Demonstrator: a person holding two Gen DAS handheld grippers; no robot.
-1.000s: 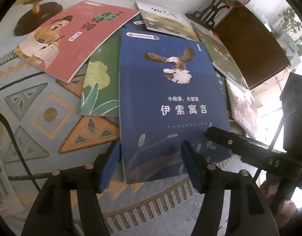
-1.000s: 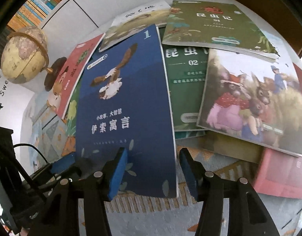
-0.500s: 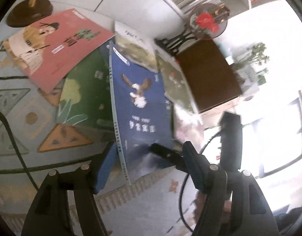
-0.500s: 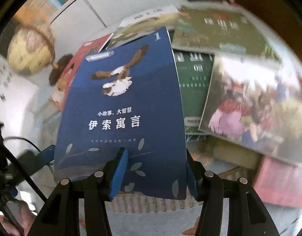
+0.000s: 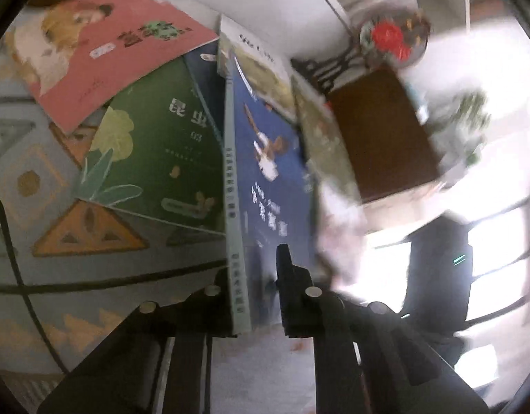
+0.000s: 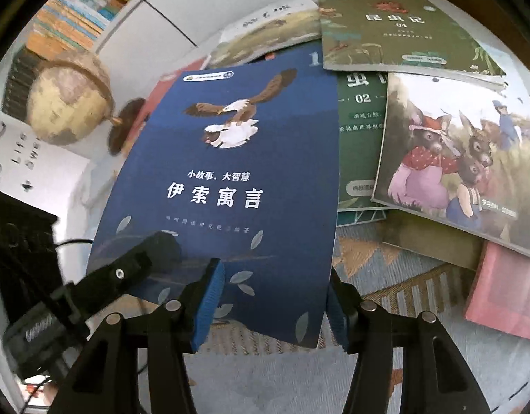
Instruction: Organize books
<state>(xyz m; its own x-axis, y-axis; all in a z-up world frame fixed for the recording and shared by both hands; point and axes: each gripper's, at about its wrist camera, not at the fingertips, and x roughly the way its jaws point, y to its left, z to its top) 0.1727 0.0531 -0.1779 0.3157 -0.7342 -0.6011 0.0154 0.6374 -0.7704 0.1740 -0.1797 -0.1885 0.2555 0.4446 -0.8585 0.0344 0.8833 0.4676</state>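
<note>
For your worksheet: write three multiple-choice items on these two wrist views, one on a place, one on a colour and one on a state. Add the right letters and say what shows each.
1. In the right wrist view, where is the globe relative to the eagle book?
A. to its left
B. to its right
C. on top of it

2. What colour is the eagle book's cover?
A. pink
B. dark blue
C. yellow

3. What state is the left gripper in?
A. wide open, holding nothing
B. shut on the eagle book
C. shut on the globe

Answers:
1 A: the globe stands at the left of that view, beside the book.
2 B: dark blue surrounds the eagle.
3 B: its fingers pinch the book's lower edge near the spine.
</note>
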